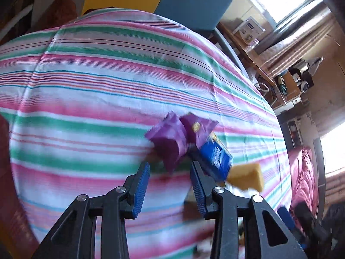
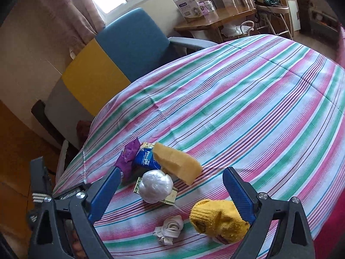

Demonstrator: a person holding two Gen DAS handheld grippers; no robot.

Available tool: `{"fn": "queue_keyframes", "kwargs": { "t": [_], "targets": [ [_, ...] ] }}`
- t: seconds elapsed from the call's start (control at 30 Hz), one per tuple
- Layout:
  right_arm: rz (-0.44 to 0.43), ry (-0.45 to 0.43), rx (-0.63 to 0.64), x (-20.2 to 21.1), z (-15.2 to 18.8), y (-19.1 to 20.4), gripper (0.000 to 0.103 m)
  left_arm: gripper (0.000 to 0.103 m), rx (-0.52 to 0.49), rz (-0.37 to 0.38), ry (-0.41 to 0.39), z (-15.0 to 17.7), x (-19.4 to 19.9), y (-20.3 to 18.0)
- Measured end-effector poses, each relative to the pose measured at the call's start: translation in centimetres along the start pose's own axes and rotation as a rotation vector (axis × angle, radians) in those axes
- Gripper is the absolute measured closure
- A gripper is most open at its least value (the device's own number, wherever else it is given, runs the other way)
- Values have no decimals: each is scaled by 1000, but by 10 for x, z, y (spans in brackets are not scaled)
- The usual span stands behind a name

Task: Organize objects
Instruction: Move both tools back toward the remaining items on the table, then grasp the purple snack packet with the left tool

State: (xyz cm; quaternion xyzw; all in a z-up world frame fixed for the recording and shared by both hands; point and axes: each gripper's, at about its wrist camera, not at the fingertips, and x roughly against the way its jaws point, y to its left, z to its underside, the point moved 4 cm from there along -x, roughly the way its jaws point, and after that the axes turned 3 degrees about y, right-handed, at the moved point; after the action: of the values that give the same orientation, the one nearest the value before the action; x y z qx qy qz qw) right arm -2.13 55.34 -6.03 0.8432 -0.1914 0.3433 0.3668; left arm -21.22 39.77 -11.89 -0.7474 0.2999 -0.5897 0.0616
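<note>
Between the blue pads of the left gripper [image 1: 170,172] nothing is pinched: the jaws stand narrowed but apart, with the purple wrapper [image 1: 170,142] just ahead of the tips and the blue tissue pack [image 1: 215,157] against the outer side of the right-hand pad. That view is blurred, so I cannot tell whether a pad touches either packet. Beyond them lies the yellow sponge wedge [image 1: 245,176], all near one edge of the striped worktop [image 1: 107,75].

The right gripper [image 2: 172,186] hangs spread wide and empty over the same cluster. Below it sit a white plastic-wrapped ball [image 2: 155,185] on a small green-edged box [image 2: 170,197], a knot of white cloth [image 2: 169,229] and a yellow knitted sock [image 2: 217,220] touching its right pad.

The risks, as I judge them: the wrapper is thin and crumpled, so narrowed jaws may close on a corner only and let it slip, or may push it under the tissue pack. A pad brushing the pack could shove the sponge, which leans on it. The cluster lies close to the cloth's edge, so a sideways nudge might send a light piece to the floor.
</note>
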Motion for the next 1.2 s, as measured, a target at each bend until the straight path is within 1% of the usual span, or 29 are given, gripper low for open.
{"fn": "queue_keyframes", "kwargs": {
  "t": [0.1,0.17,0.3,0.33,0.37,0.4,0.47,0.5,0.6,0.73,0.8,0.9,0.97,1.07,1.2],
  "targets": [
    [-16,13,-8,-2,0,-1,6,58,20,-17,-14,-15,-20,2],
    [-24,22,-17,-3,0,-2,6,55,21,-1,-26,-22,-31,1],
    [-29,33,-18,-6,1,-2,6,55,-21,-12,-50,-29,-43,-7],
    [-28,33,-14,-6,1,-2,6,57,-29,-18,-55,-29,-44,-8],
    [-24,35,-11,-7,1,-2,6,61,-30,-10,-55,-30,-44,-8],
    [-20,37,-10,-7,1,-2,6,62,-30,1,-47,-29,-44,-8],
    [-19,40,-13,-7,1,-3,6,65,-36,1,-41,-28,-41,-5],
    [-16,39,-12,-7,1,-3,6,65,-34,1,-40,-26,-38,-2],
    [-8,27,-12,-5,0,-4,6,65,-33,-8,-34,-14,-26,7],
    [2,0,-32,0,-4,-10,6,65,-69,-38,-40,8,-2,17],
    [6,-7,-44,1,-6,-13,6,65,-93,-49,-46,20,12,19],
    [9,-11,-48,1,-7,-14,6,65,-145,-45,-71,38,36,14],
    [6,-3,-35,-2,-6,-11,6,65,-174,-39,-84,51,50,12],
    [-16,33,3,-9,-2,-2,6,65,-220,-37,-95,67,65,8],
    [-12,69,93,-21,6,14,7,65,-224,0,-105,86,84,10]
  ]
}}
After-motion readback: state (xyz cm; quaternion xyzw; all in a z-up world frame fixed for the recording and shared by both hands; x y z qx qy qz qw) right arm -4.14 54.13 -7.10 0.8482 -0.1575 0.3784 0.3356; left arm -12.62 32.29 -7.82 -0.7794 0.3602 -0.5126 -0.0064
